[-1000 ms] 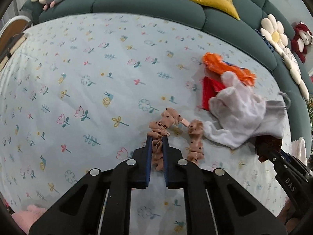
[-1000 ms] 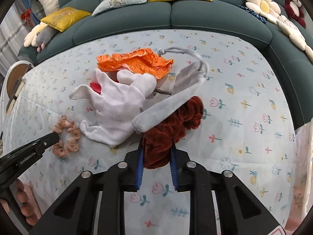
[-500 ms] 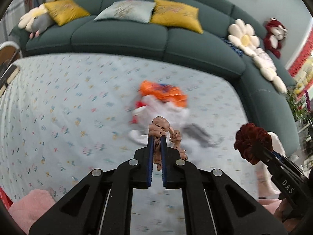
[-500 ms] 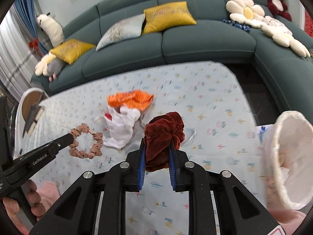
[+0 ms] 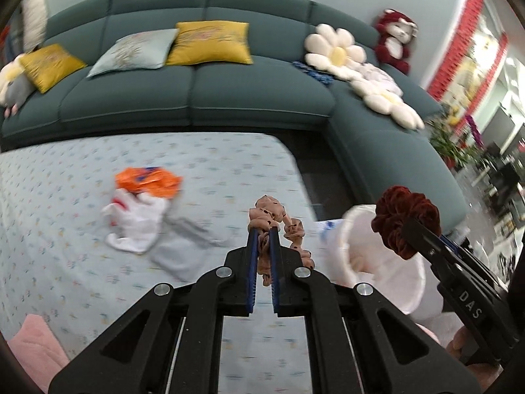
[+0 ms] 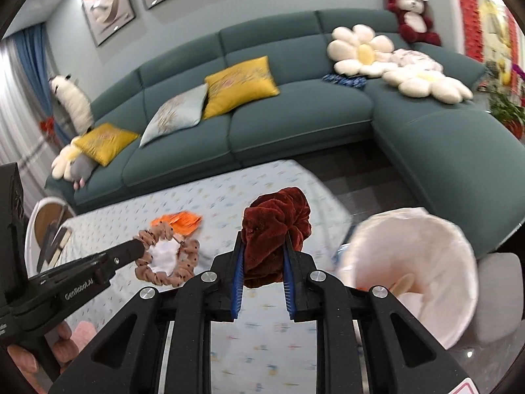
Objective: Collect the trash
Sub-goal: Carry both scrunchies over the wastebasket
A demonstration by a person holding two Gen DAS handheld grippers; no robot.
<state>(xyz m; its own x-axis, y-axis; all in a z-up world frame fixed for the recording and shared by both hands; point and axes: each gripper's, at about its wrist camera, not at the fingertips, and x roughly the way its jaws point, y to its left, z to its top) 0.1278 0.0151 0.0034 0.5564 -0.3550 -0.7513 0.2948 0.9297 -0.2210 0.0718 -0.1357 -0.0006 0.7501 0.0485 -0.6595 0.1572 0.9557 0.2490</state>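
Two scrunchies are off the table, one in each gripper. The left gripper point(image 5: 263, 229) is clamped on a pink dotted scrunchie point(image 5: 275, 218), its blue pads nearly together with the fabric bunched between them and a loop hanging to the right. The right gripper point(image 6: 262, 246) is clamped on a dark red velvet scrunchie point(image 6: 279, 223), its pads a little wider apart around the thick fabric. Both are held in the air above the flowered tablecloth point(image 5: 65, 229), close to a white-lined bin point(image 6: 426, 262) at the table's right edge — the red one nearest its rim. On the cloth lie an orange wrapper point(image 5: 147, 180) and a white cloth point(image 5: 134, 223). A teal sofa point(image 6: 295, 115) curves behind.
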